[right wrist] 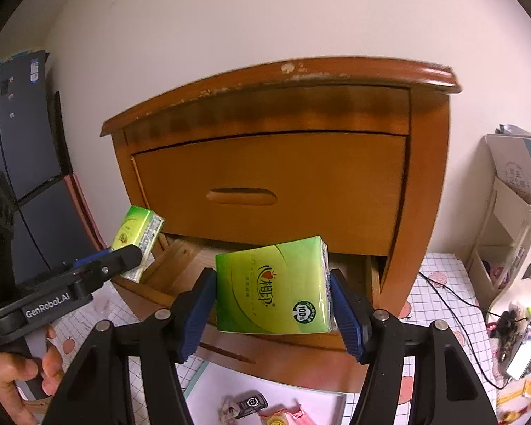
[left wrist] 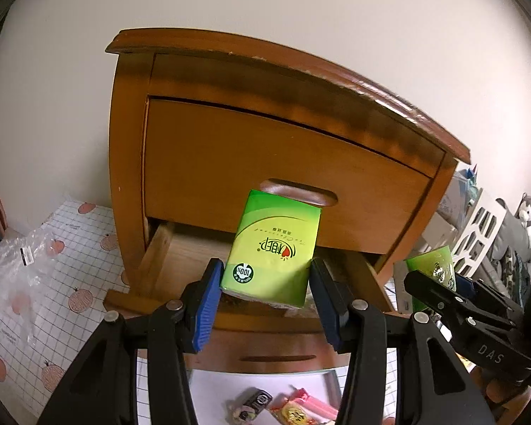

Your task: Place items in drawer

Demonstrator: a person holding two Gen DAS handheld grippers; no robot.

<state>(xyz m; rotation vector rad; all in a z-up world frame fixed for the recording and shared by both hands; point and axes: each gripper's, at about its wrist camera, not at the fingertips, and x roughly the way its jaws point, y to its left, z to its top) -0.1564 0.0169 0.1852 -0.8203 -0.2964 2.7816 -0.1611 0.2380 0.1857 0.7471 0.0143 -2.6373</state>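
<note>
A pale wall backs the wooden cabinet (left wrist: 265,163). In the left wrist view, the left hand-held gripper (left wrist: 265,287) clamps a green pack (left wrist: 270,248) above the open drawer (left wrist: 180,265).

In the right wrist view, the right hand-held gripper (right wrist: 272,304) clamps another pack (right wrist: 276,283) over that drawer (right wrist: 191,258). Judged step: carrying; next, lower both in and release.

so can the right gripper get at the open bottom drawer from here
Probably yes: the bottom drawer stands pulled out just beyond the right gripper, nothing between them. Its fingers already clamp a green tissue pack, so it can only drop that in.
</note>
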